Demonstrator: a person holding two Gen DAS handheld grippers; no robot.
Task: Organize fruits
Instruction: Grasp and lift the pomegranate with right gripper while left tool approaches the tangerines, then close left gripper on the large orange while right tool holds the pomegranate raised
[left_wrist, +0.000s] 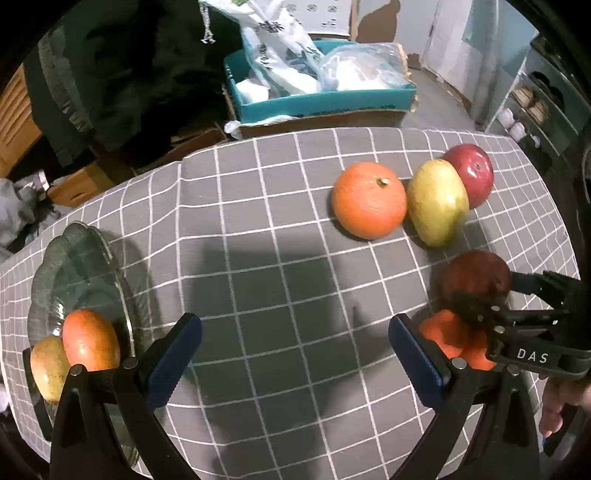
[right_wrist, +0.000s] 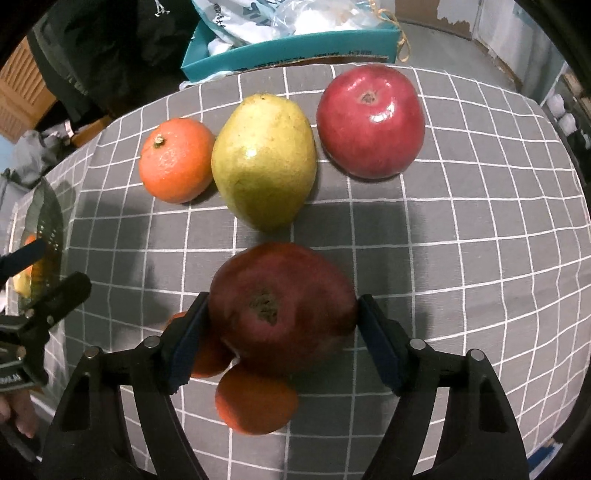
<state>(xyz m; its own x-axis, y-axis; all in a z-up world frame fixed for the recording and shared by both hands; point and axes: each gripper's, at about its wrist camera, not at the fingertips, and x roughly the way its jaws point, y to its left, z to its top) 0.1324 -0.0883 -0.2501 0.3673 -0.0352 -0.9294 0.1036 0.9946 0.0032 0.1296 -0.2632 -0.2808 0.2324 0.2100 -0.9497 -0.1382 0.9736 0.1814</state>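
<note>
My right gripper (right_wrist: 282, 325) is shut on a dark red pomegranate (right_wrist: 282, 302), seen from the left wrist view (left_wrist: 476, 275) too. Two small oranges (right_wrist: 255, 402) lie just under it. An orange (right_wrist: 175, 160), a yellow-green mango (right_wrist: 264, 162) and a red apple (right_wrist: 371, 120) sit in a row further back. My left gripper (left_wrist: 295, 343) is open and empty over the grey checked cloth (left_wrist: 277, 258). A glass plate (left_wrist: 79, 266) at the left holds a red-orange fruit (left_wrist: 90, 339) and a yellowish fruit (left_wrist: 48, 365).
A teal cardboard box (left_wrist: 321, 99) with plastic bags stands behind the table's far edge. Dark clothing and wooden furniture are at the back left. Shelving with jars (left_wrist: 532, 107) is at the right.
</note>
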